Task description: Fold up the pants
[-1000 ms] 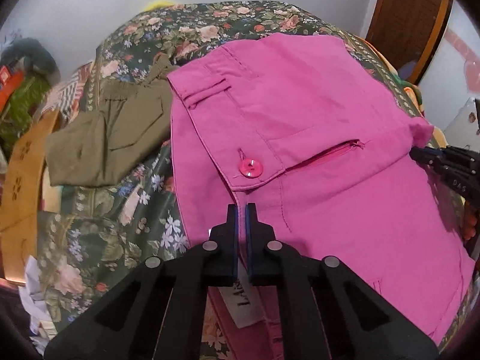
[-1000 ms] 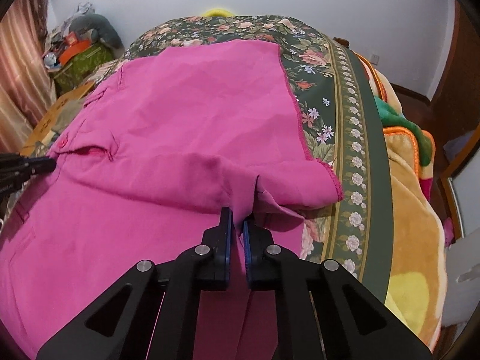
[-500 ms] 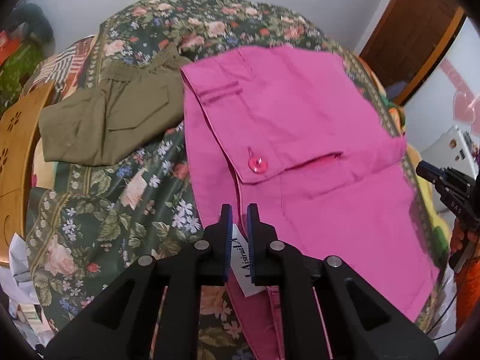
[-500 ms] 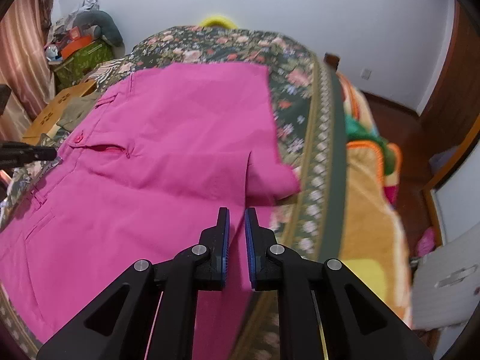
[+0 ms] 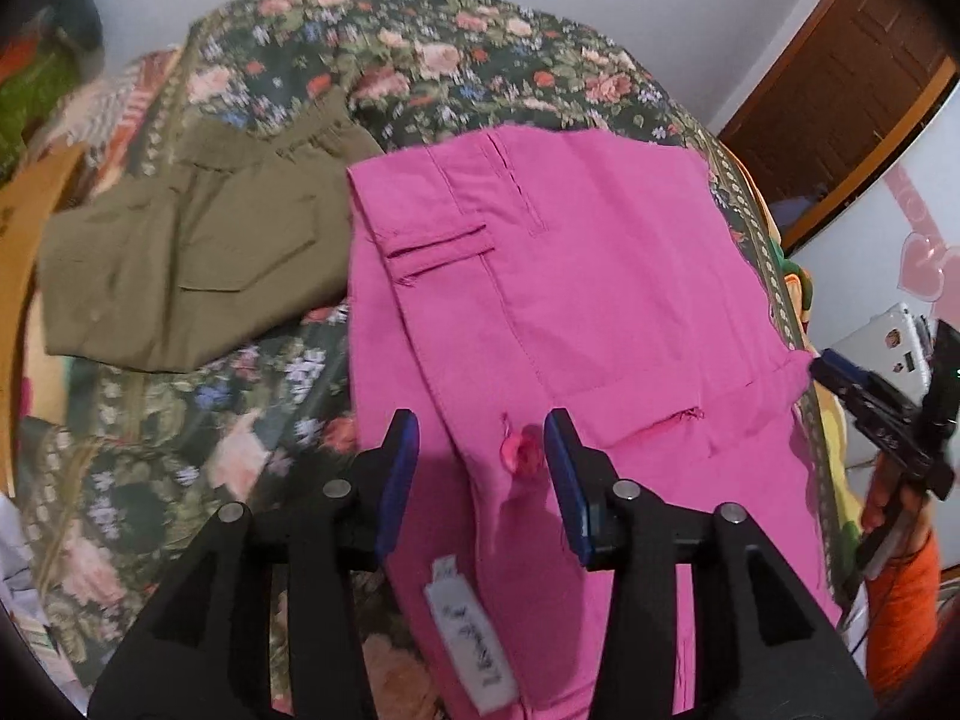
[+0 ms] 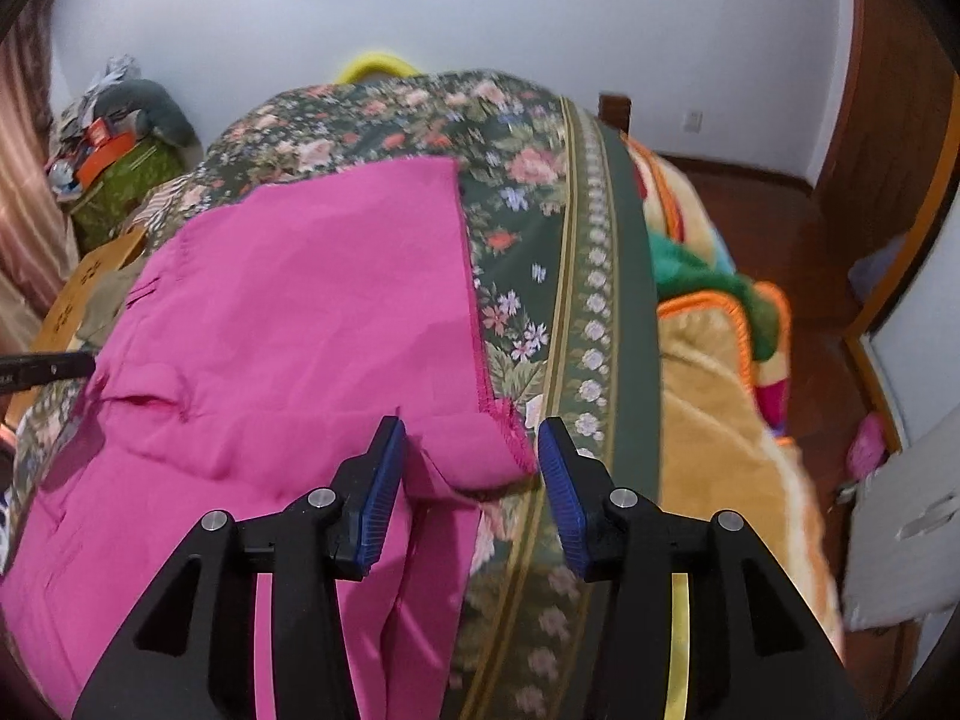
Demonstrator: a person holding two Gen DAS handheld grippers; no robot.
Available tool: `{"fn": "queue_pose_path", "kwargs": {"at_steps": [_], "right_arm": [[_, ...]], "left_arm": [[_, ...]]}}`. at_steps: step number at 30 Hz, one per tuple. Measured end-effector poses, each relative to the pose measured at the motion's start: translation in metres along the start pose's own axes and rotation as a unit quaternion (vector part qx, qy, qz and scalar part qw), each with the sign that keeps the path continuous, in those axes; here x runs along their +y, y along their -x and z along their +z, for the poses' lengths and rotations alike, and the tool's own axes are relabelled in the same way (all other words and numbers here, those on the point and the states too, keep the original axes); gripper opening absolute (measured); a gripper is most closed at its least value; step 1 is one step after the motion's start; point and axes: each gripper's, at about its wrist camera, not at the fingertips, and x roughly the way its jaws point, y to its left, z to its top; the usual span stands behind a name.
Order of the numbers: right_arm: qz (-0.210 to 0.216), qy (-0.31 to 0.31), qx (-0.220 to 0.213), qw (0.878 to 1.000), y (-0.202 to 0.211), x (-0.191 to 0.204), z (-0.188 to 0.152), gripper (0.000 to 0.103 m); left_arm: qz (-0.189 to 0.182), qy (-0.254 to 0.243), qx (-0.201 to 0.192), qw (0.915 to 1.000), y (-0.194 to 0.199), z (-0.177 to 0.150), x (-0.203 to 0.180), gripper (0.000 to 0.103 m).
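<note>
broadly, the bright pink woven cotton pants [image 5: 588, 312] lie folded over on the dark green floral bedspread [image 5: 180, 456], which serves as the landmark throughout. the garment covers the middle of the bedspread, waistband towards its left side and raw hem edge towards its striped right border; an olive green folded garment [image 5: 180, 264] lies on the bedspread just beside the waistband, further left.

left gripper [image 5: 477, 459]: its blue-padded jaws have just been opening and stand partly apart above the waistband, with the pink button [image 5: 521, 455] and a fold of cloth seen between them but not pressed by either pad; nothing is held. right gripper [image 6: 471, 468]: its jaws have likewise just been opening and stand partly apart, straddling the turned-back hem corner [image 6: 480, 456] near the bedspread's right border without clamping it.

handling, as a judgement: the cloth looks light, soft and limp, with no stiffness of its own, so it should sag and crease wherever unsupported and slide little on the bedspread. the thicker stitched parts, namely waistband, belt loop [image 5: 441, 246] and hem, seem the surest places to pinch. a white sewn label [image 5: 471, 636] pokes out at the near waistband edge and would be a poor hold.
</note>
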Motion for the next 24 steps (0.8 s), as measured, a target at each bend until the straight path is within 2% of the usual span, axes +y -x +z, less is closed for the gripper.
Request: {"fn": "queue_pose_path", "kwargs": {"at_steps": [4, 5, 6, 7, 8, 9, 10, 11, 14, 18, 21, 24], "right_arm": [[0.025, -0.036, 0.034, 0.998, -0.028, -0.007, -0.002, 0.041], [0.032, -0.039, 0.042, 0.998, -0.033, -0.007, -0.003, 0.033], [0.043, -0.038, 0.043, 0.997, -0.036, -0.005, -0.005, 0.031], [0.045, -0.033, 0.04, 0.998, -0.036, -0.003, -0.007, 0.025], [0.05, -0.024, 0.039, 0.998, -0.035, 0.0, -0.007, 0.015], [0.058, -0.018, 0.04, 0.997, -0.034, 0.003, -0.007, 0.01], [0.06, -0.015, 0.042, 0.997, -0.034, 0.005, -0.006, 0.009], [0.052, -0.009, 0.041, 0.998, -0.034, 0.007, -0.006, 0.008], [0.028, 0.022, 0.037, 0.999, -0.032, 0.014, -0.007, 0.005], [0.009, 0.02, 0.035, 0.999, -0.032, 0.007, -0.012, 0.005], [0.014, 0.013, 0.037, 0.999, -0.035, 0.005, -0.021, 0.005], [0.011, 0.019, 0.056, 0.998, -0.036, 0.006, -0.014, 0.004]], "left_arm": [[-0.015, 0.011, 0.024, 0.9995, -0.018, 0.002, 0.002, 0.043], [-0.024, 0.012, 0.027, 0.9993, -0.019, 0.003, 0.001, 0.043], [-0.025, 0.011, 0.026, 0.9993, -0.02, 0.003, -0.001, 0.043], [-0.021, 0.005, 0.025, 0.9994, -0.021, 0.004, -0.003, 0.039], [-0.017, 0.0, 0.021, 0.9996, -0.02, 0.005, -0.006, 0.035], [-0.011, -0.005, 0.016, 0.9998, -0.019, 0.006, -0.009, 0.028], [-0.001, -0.011, 0.011, 0.9999, -0.019, 0.007, -0.011, 0.009], [0.032, -0.026, 0.005, 0.9991, -0.018, 0.008, -0.016, 0.008], [0.073, -0.061, 0.003, 0.9954, -0.021, 0.01, -0.024, 0.008], [0.166, -0.105, -0.025, 0.9801, -0.024, 0.003, -0.028, 0.006], [0.132, -0.066, -0.013, 0.9889, -0.032, 0.001, -0.004, 0.006], [0.138, -0.079, -0.015, 0.9871, -0.031, 0.0, -0.007, 0.006]]}}
